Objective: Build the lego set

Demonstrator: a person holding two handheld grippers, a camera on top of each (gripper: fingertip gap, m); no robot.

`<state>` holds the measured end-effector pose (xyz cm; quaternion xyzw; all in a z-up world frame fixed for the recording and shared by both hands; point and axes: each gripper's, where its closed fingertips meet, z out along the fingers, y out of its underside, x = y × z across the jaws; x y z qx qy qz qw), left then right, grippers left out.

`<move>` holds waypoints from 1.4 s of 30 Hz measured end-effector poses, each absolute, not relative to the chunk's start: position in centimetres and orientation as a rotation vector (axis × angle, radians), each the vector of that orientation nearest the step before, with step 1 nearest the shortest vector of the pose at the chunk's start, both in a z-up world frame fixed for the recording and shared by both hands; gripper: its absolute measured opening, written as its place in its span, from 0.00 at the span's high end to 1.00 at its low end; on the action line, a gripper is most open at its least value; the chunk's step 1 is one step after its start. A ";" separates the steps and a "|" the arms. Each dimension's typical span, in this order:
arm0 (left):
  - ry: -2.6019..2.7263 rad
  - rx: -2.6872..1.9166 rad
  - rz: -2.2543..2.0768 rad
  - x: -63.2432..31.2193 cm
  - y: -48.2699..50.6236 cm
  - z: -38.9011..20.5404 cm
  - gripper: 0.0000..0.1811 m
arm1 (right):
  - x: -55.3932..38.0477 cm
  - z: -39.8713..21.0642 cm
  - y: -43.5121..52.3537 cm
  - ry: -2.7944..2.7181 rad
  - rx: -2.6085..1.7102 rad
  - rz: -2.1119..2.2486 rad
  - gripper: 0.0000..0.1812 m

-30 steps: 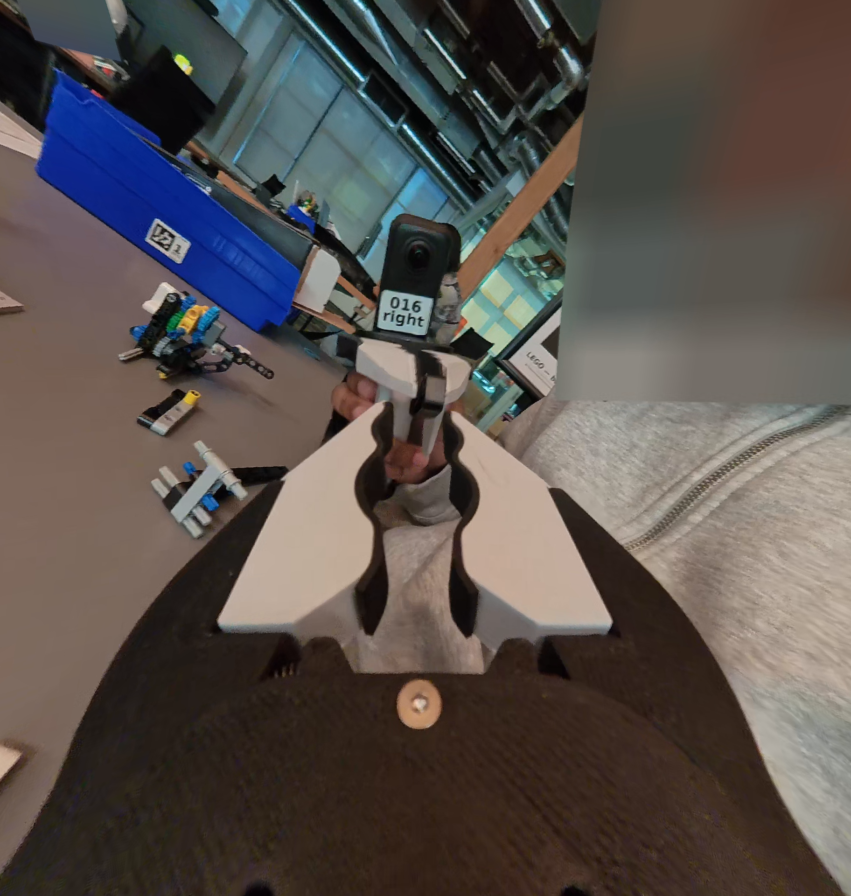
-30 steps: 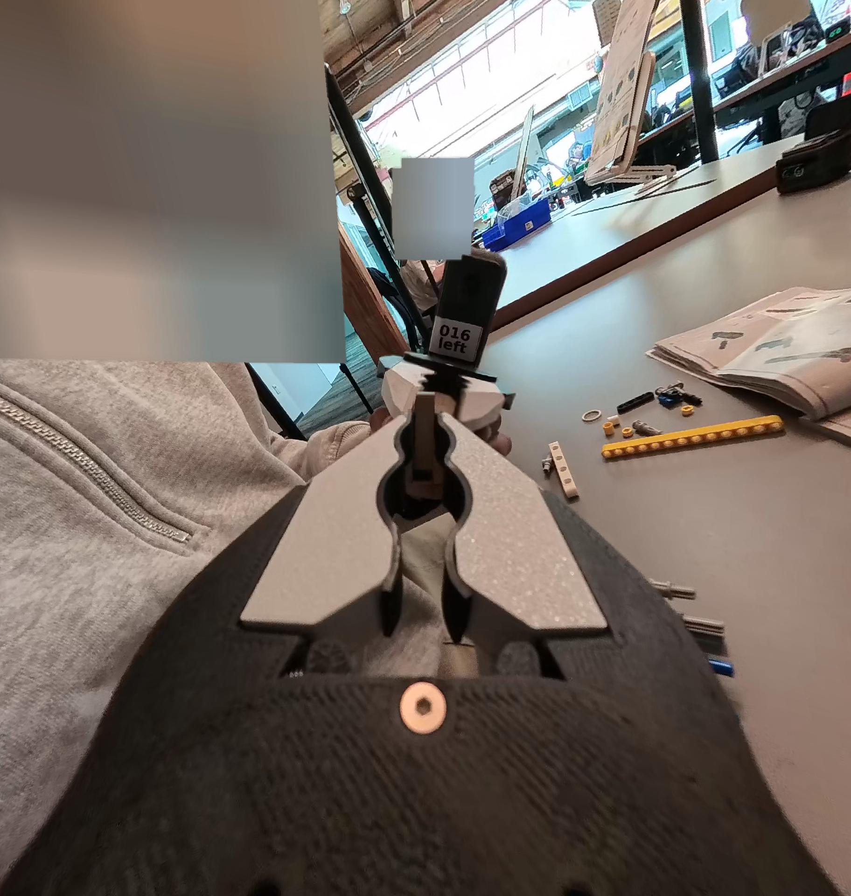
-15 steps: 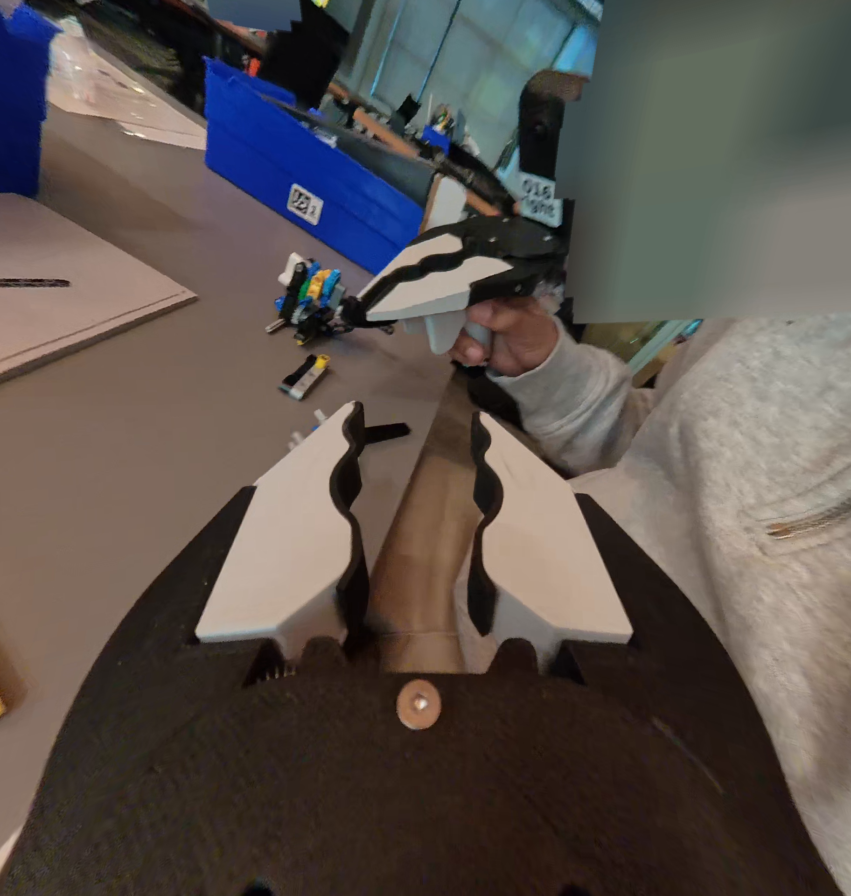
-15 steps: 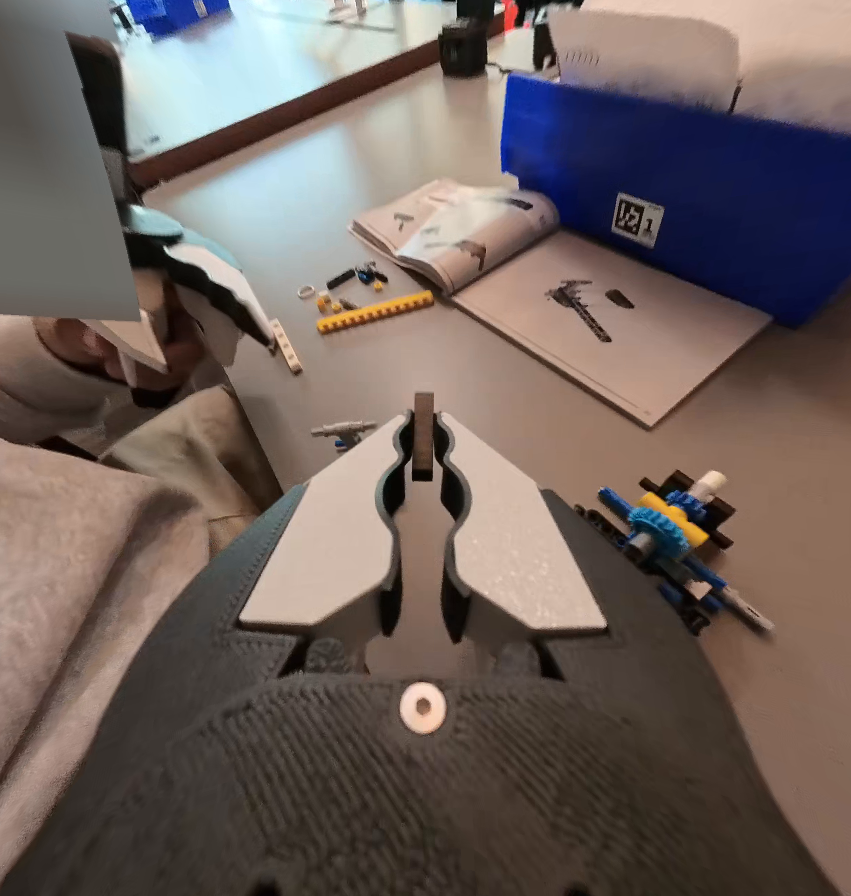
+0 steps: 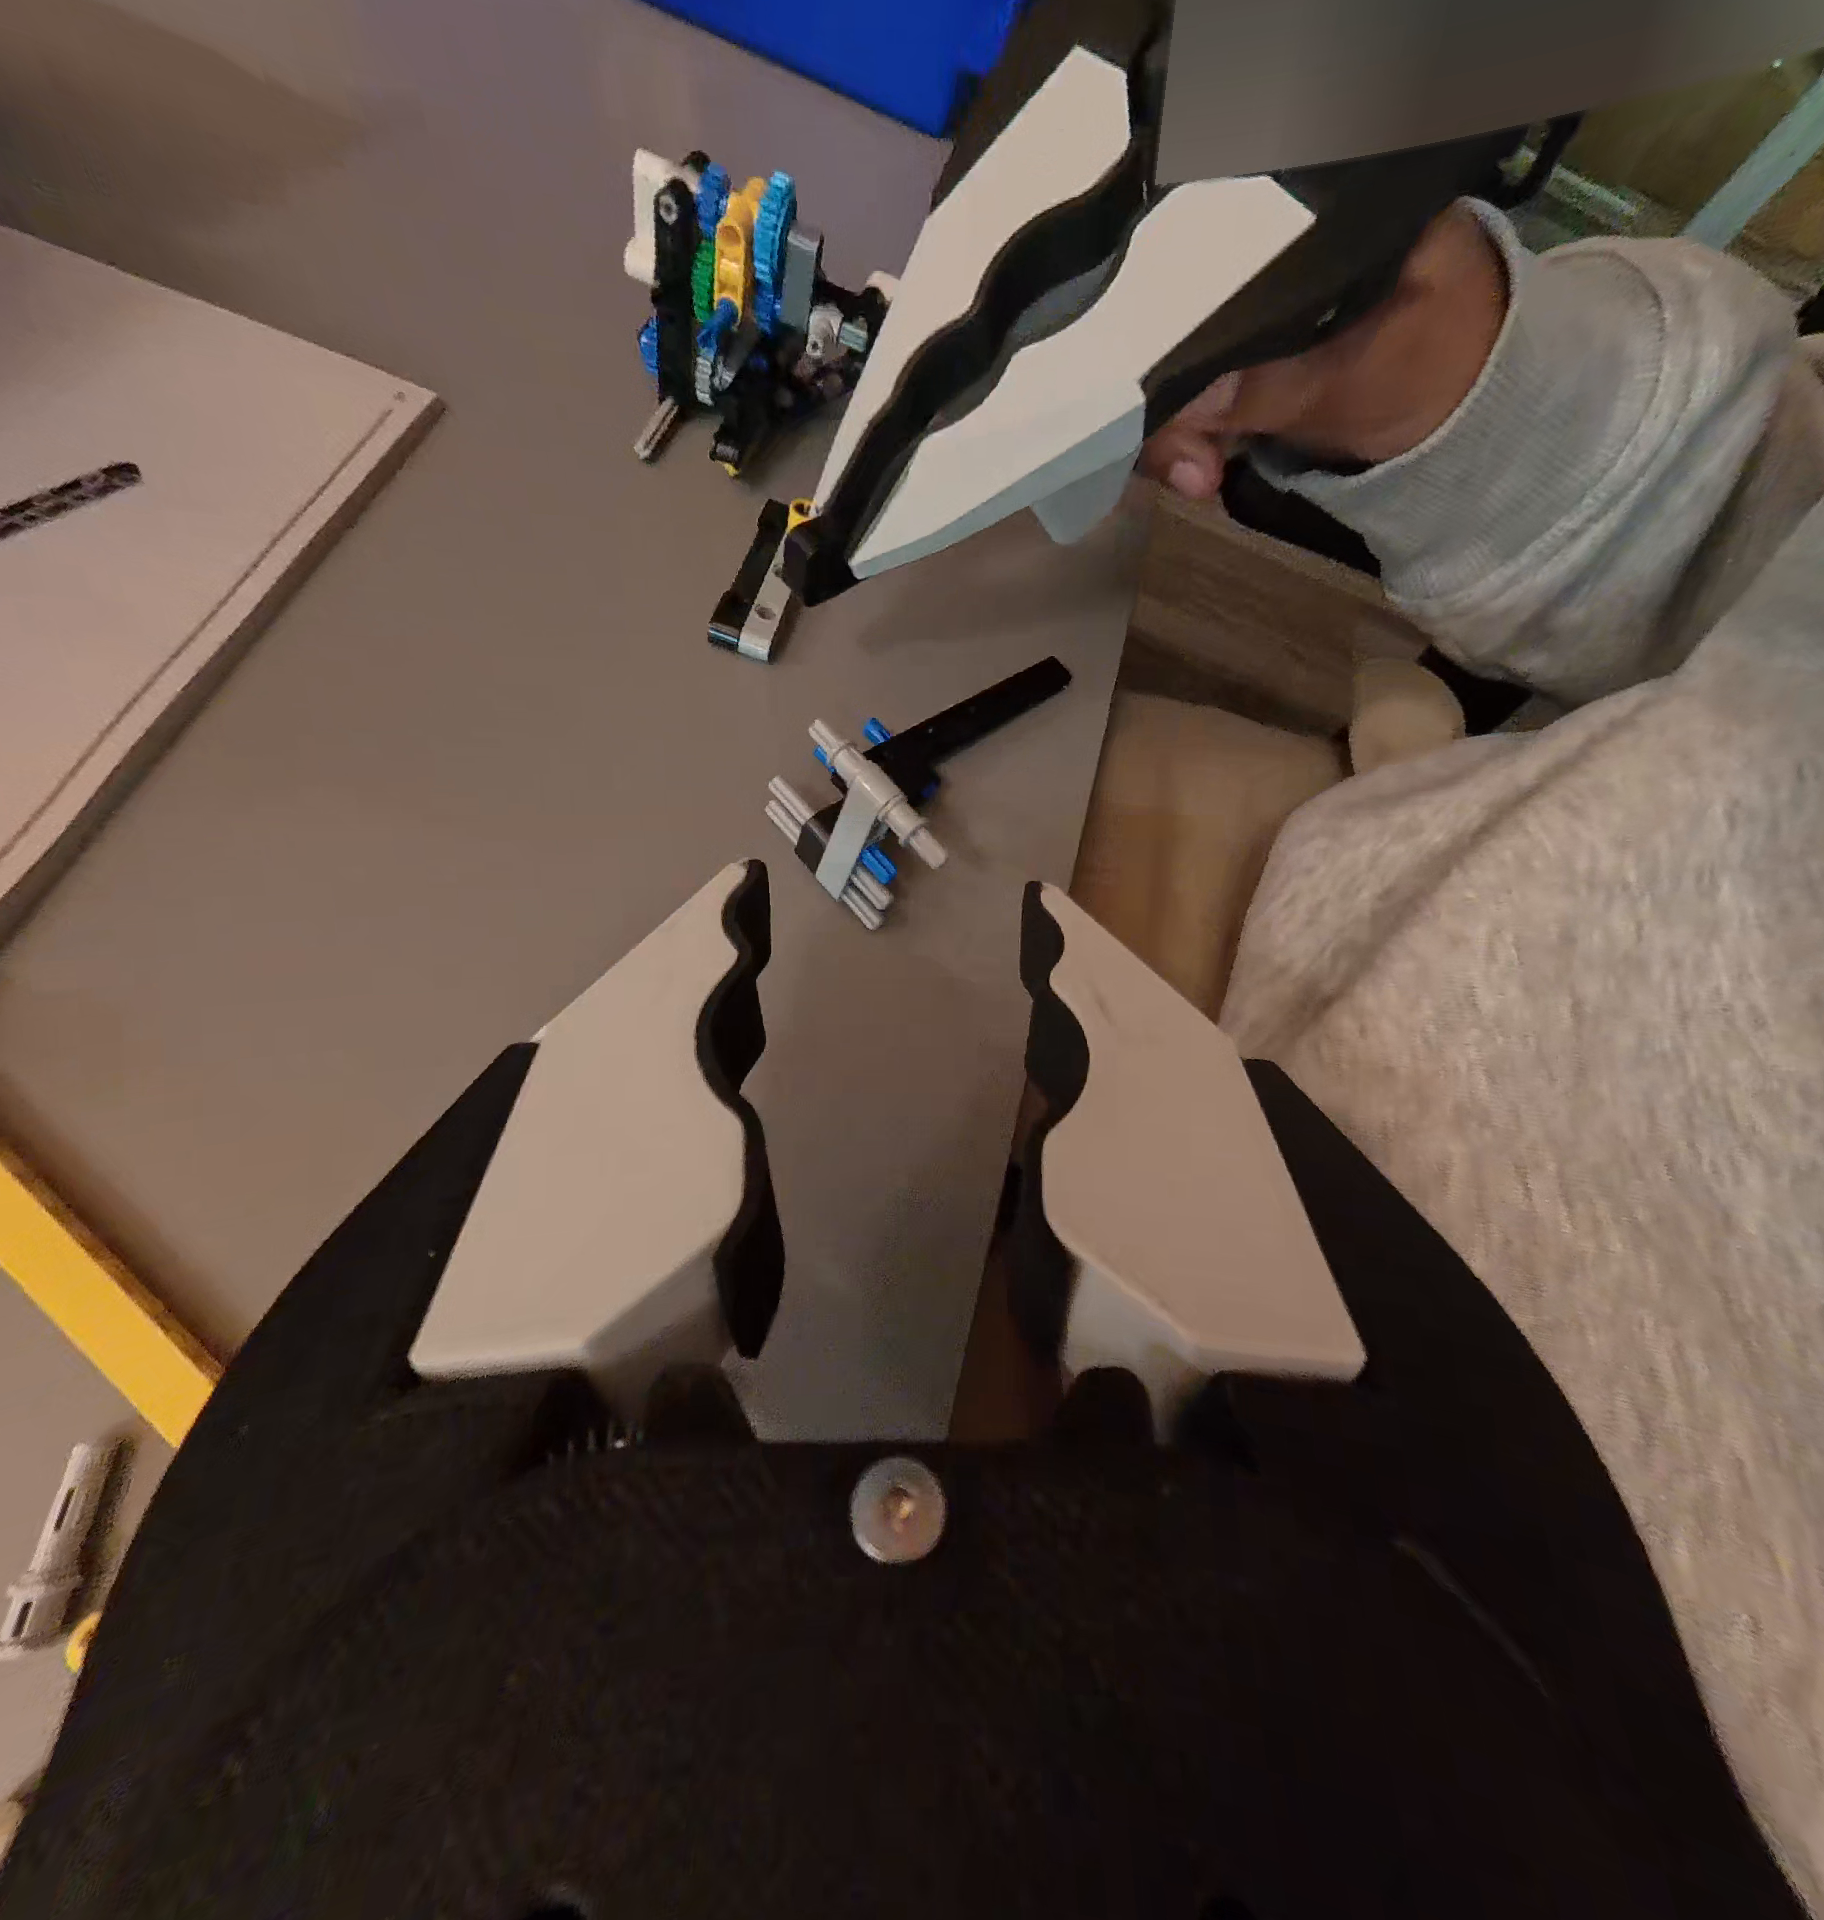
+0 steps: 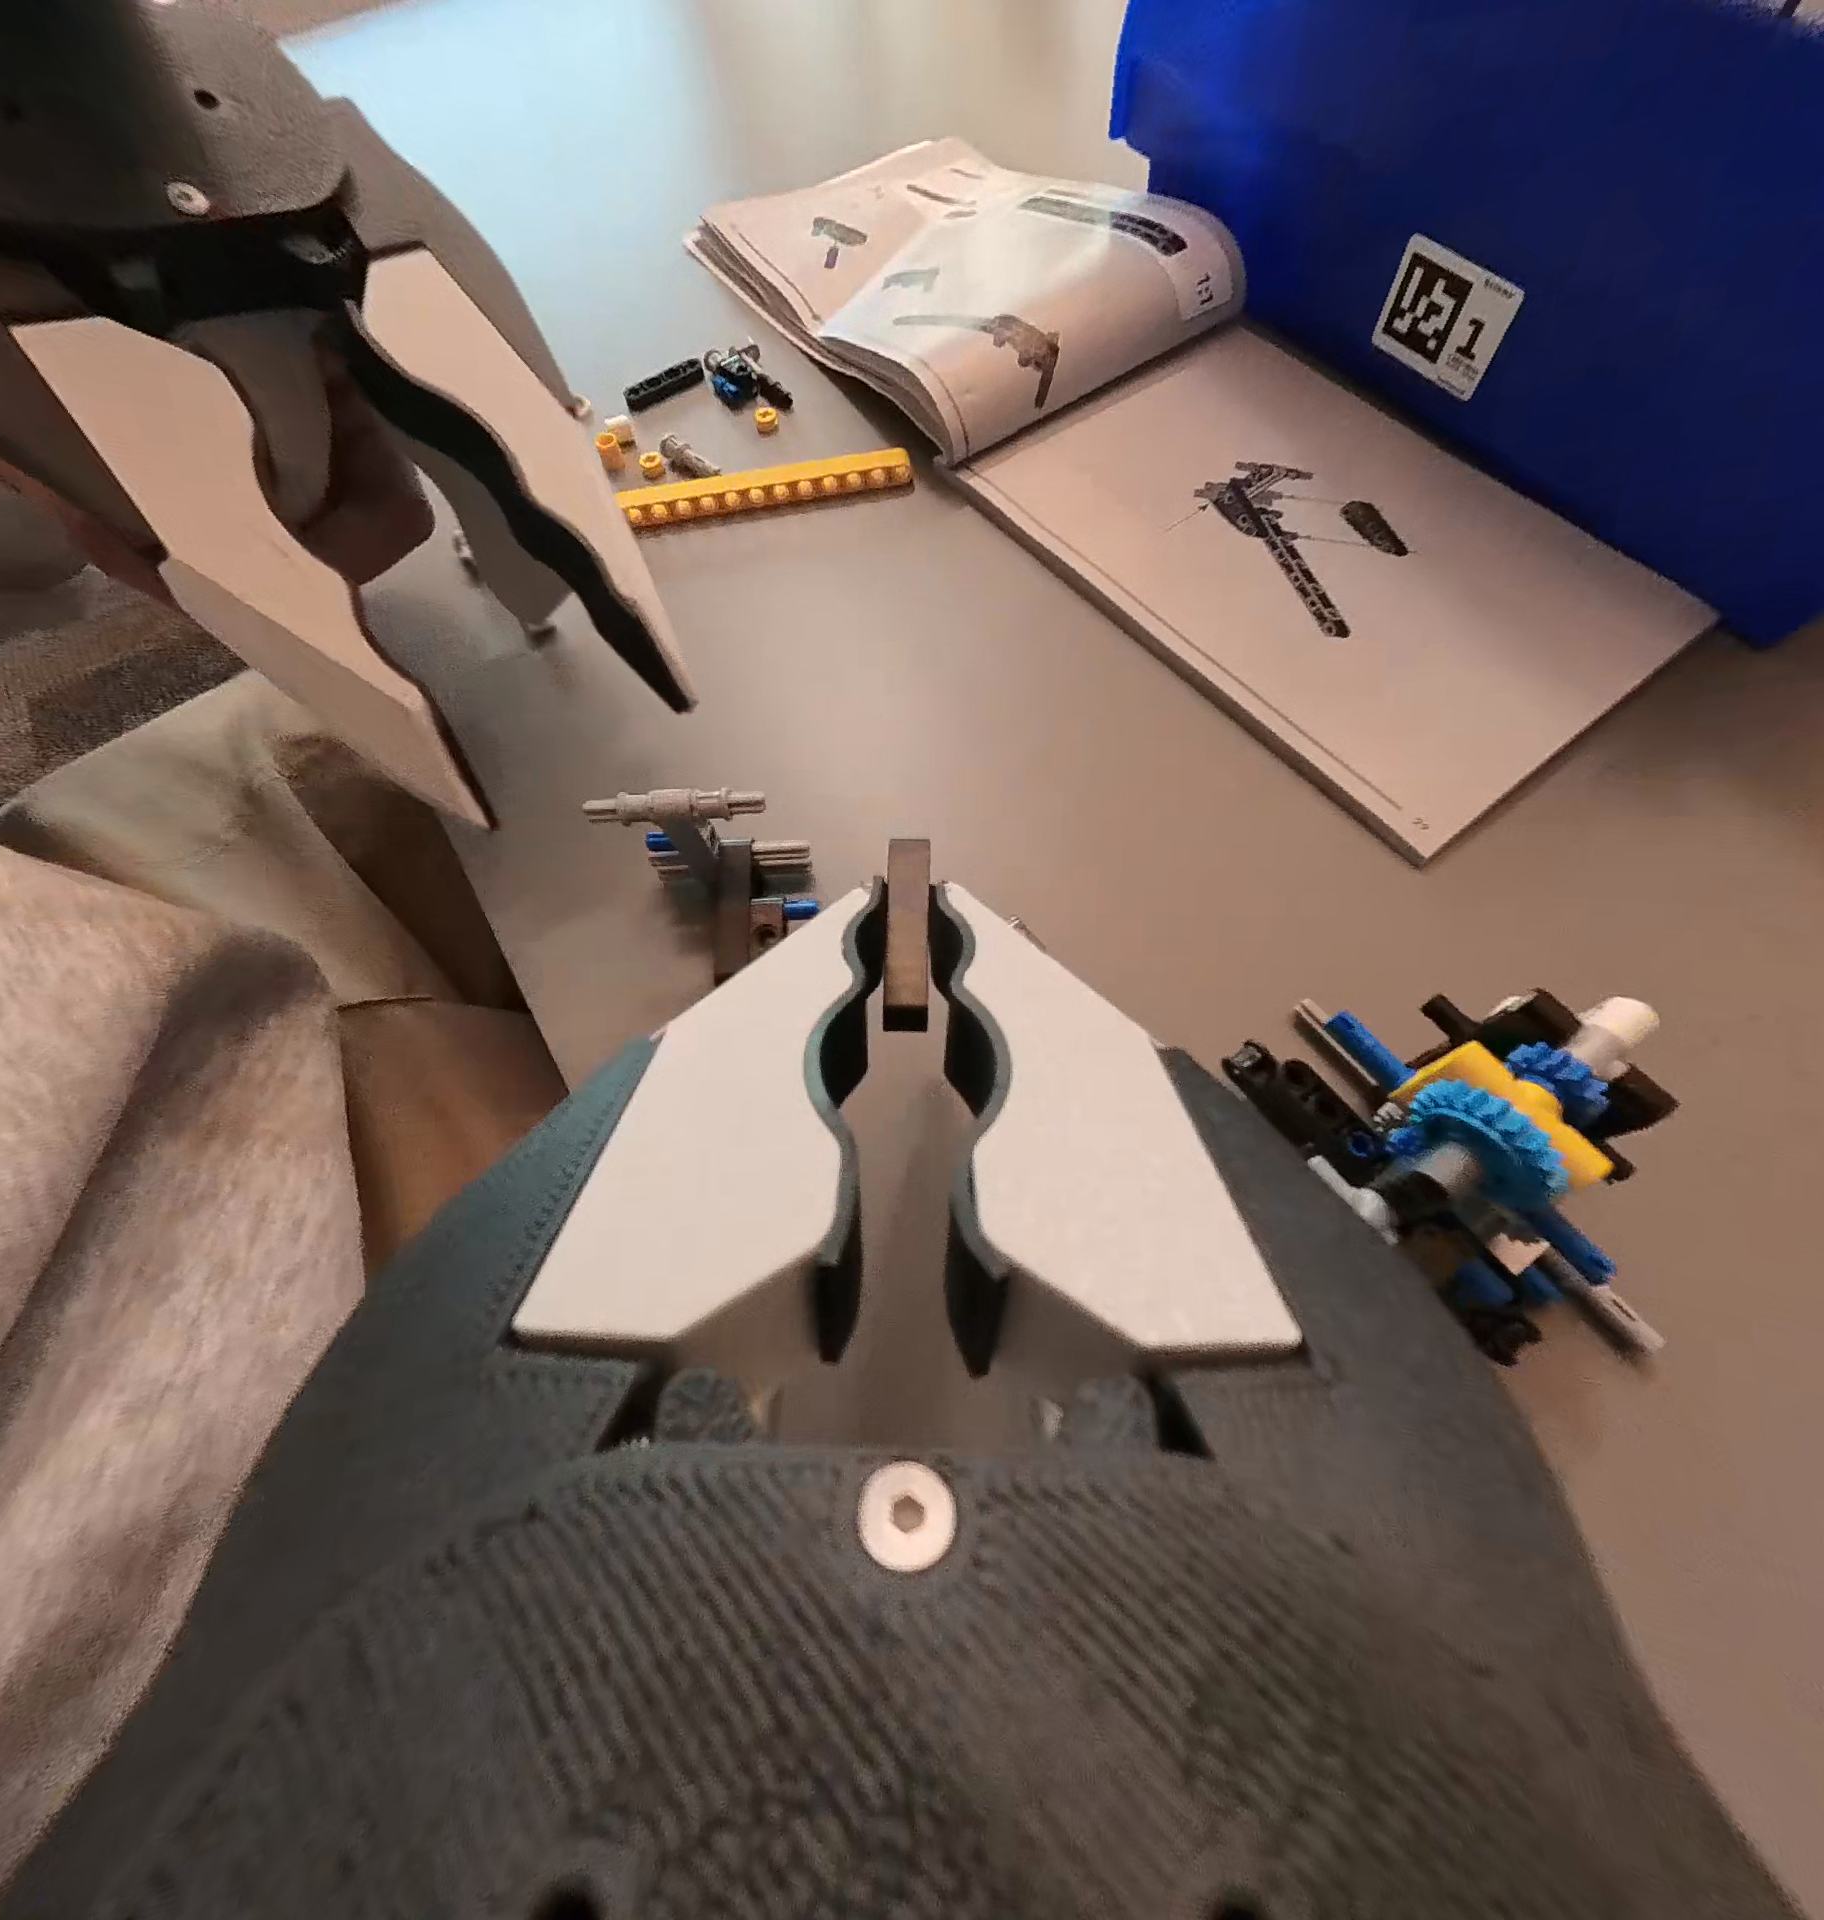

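The right gripper [image 6: 906, 909] pinches a small flat dark brown piece [image 6: 907, 935] upright at its tips. The left gripper [image 5: 892, 883] hangs released, jaws apart, above the grey table's [image 5: 368, 831] near edge. Just ahead lies a small grey-and-blue pin assembly [image 5: 858, 821]; the colourful geared lego build [image 6: 1448, 1153] sits beyond, bare tabletop between them.
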<state>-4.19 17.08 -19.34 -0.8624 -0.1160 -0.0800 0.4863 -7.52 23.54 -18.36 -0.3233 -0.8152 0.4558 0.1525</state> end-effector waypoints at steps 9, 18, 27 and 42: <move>-0.314 -2.083 -0.253 -4.4 17.5 -19.9 0.75 | -7.3 -19.4 22.9 -2.375 -0.951 1.352 0.96; -0.305 -2.147 -0.231 -4.1 17.8 -20.9 0.76 | -7.3 -20.2 22.9 -2.393 -0.961 1.310 0.96; -0.330 -2.115 -0.254 -4.2 17.8 -20.6 0.76 | -7.3 -20.5 22.6 -2.406 -0.981 1.323 0.96; -0.333 -2.157 -0.213 -3.9 17.9 -21.3 0.76 | -7.5 -20.7 22.7 -2.397 -1.081 1.366 0.96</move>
